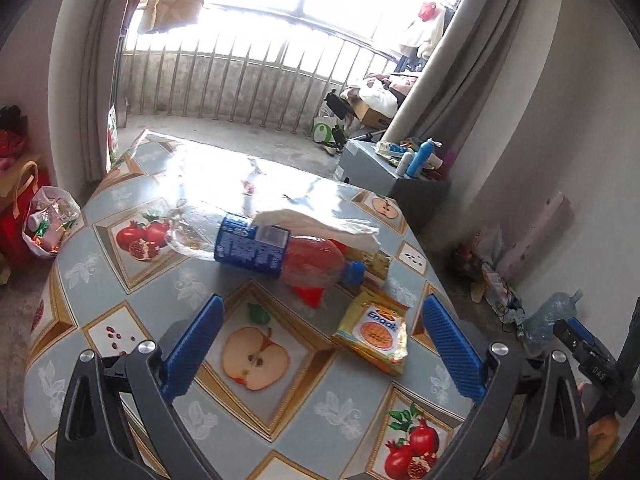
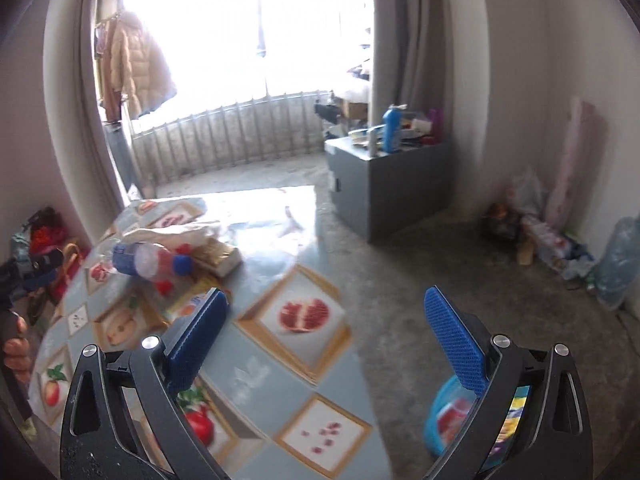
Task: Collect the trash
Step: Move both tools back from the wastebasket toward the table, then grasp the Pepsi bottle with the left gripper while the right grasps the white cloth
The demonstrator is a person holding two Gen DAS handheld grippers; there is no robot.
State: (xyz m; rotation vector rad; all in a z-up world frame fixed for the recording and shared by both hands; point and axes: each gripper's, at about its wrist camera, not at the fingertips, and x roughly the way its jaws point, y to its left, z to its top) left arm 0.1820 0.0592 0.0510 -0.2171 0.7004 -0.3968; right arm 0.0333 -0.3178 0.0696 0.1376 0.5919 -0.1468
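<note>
Both grippers, left gripper point(image 1: 322, 344) and right gripper point(image 2: 326, 344), are hovering with jaws spread wide and empty over the table point(image 1: 256, 432), so the left one is best lowering squarely around the yellow snack packet point(image 1: 374, 334) lying beside the plastic bottle point(image 1: 256, 246).

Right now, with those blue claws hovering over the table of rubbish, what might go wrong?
The plastic bottle lies on its side, so a nudge from the open left hand-held gripper could roll it away. The tissue draped over it may slip off if the bottle is lifted. The yellow snack wrapper lies flat on the glossy tablecloth, and it may slide rather than be pinched.
</note>
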